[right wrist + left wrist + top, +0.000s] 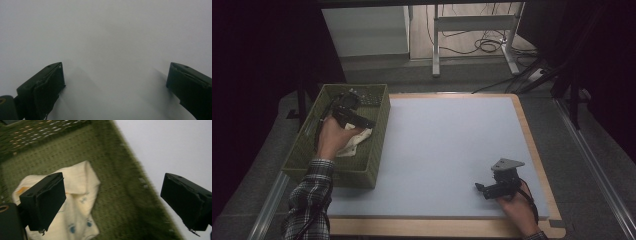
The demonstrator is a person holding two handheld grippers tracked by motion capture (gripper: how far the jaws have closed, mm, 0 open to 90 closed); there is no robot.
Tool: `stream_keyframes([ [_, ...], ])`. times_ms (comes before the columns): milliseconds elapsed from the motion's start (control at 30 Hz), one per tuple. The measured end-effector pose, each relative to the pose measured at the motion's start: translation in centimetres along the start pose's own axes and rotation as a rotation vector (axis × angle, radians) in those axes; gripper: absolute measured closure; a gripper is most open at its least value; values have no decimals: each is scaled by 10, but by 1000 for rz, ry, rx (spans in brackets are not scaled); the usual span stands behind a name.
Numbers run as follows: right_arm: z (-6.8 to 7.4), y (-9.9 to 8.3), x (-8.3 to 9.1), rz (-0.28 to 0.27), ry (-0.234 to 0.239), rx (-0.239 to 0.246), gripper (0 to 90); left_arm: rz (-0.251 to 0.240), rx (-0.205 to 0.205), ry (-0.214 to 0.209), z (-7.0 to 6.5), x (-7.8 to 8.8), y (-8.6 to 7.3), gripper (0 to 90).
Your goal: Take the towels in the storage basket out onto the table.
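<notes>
A cream cloth (354,142) with small blue marks lies crumpled in the green woven basket (377,150) at the table's left. In the left gripper view the cloth (77,202) sits on the basket floor (117,195) below the jaws. My left gripper (360,122) hovers inside the basket just above the cloth, jaws wide apart and holding nothing (115,202). My right gripper (484,190) rests low over the pale mat (442,145) near the front right, open and empty (115,85).
A dark object (362,97) lies at the basket's far end. The mat sits on a wooden board (532,145) with its edge showing at right and front. Beyond the table stand a white cabinet (367,30) and a desk frame (472,30) with floor cables.
</notes>
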State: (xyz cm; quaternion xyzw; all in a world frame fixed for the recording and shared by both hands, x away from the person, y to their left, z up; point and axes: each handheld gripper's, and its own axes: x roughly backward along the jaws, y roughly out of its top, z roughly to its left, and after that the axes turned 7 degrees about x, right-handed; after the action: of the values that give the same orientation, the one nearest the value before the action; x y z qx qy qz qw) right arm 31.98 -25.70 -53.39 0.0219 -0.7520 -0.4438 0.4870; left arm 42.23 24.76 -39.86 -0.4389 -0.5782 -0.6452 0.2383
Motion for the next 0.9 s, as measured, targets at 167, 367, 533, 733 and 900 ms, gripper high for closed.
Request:
stream_keyframes([
  [167,0,0,0,0,0,0,17,12,34,17,20,-9,-8,53],
  [367,0,0,0,0,0,0,17,27,58,8,41,-31,-19,35],
  [533,0,0,0,0,0,0,17,78,90,11,56,-52,-25,22],
  [733,0,0,0,-1,0,-1,17,130,126,8,68,-72,-28,12],
  [900,0,0,0,0,0,0,17,182,165,-2,74,-80,-26,13],
])
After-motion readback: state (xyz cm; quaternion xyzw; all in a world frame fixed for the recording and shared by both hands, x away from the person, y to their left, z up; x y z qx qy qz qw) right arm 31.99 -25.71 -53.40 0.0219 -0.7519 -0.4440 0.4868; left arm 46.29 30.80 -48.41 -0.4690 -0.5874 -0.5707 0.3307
